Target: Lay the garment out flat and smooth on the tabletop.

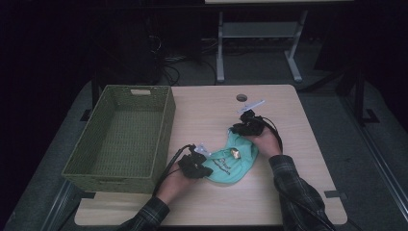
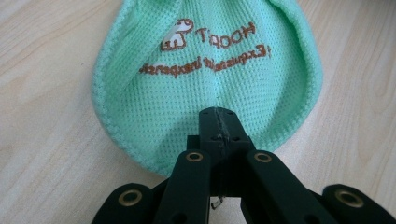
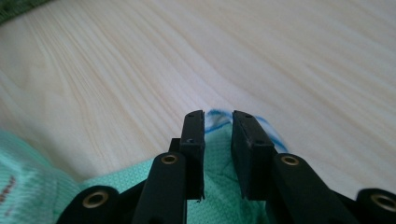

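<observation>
Cloth (image 1: 234, 161): one, green; two hand-held grippers; one basket (image 1: 103, 168).

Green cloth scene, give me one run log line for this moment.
left gripper: shut on green cloth | right gripper: jaws parted over cloth's far edge | basket: empty

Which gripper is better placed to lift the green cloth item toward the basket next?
Left. The left gripper is already shut on the mint cloth's near edge and sits beside the basket. The right gripper only straddles the far edge with a gap between its jaws, farther from the basket.
</observation>
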Motion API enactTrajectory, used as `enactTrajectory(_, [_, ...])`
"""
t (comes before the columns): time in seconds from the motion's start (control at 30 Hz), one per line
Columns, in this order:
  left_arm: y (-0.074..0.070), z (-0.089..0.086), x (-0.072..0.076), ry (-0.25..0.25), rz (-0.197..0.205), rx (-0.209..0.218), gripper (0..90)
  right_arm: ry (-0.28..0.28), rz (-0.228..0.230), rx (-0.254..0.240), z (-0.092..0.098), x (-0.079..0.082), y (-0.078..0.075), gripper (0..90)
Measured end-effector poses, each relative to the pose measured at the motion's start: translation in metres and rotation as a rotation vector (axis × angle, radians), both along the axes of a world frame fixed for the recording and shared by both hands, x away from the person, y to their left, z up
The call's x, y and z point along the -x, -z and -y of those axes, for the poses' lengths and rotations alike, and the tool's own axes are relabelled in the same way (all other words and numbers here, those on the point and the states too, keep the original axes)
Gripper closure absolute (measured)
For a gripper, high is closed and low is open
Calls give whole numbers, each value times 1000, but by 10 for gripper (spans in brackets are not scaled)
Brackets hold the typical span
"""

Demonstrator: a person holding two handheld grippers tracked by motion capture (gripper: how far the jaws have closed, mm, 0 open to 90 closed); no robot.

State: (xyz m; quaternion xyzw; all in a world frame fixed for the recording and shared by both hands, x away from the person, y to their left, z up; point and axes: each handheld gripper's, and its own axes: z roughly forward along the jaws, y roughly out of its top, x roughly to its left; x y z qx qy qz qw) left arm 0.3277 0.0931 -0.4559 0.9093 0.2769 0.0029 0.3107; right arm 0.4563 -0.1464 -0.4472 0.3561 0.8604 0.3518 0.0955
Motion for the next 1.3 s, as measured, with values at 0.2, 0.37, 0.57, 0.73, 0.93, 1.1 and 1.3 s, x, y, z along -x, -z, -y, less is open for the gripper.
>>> enactTrajectory(0.2, [0,0,0,1,-2,-3,896,-6,-19,47,-4,0,15,771])
enactTrajectory(0.37, [-1,-1,0,10,2,-13,896,-11,10,58,-6,1,17,899])
enactTrajectory(0.57, [0,0,0,0,-1,-2,896,8,12,45,-5,1,10,900])
enactTrajectory(0.73, [0,0,0,-1,0,-4,896,25,42,32,-4,-3,1,900])
enactTrajectory(0.93, [0,0,0,2,2,-4,896,70,65,18,-4,-14,-6,900])
enactTrajectory(1.1, [-1,0,0,5,1,-9,896,113,64,3,-5,-26,-8,900])
enactTrajectory(1.3, [0,0,0,0,-2,-1,896,76,39,-20,-5,-27,-10,899])
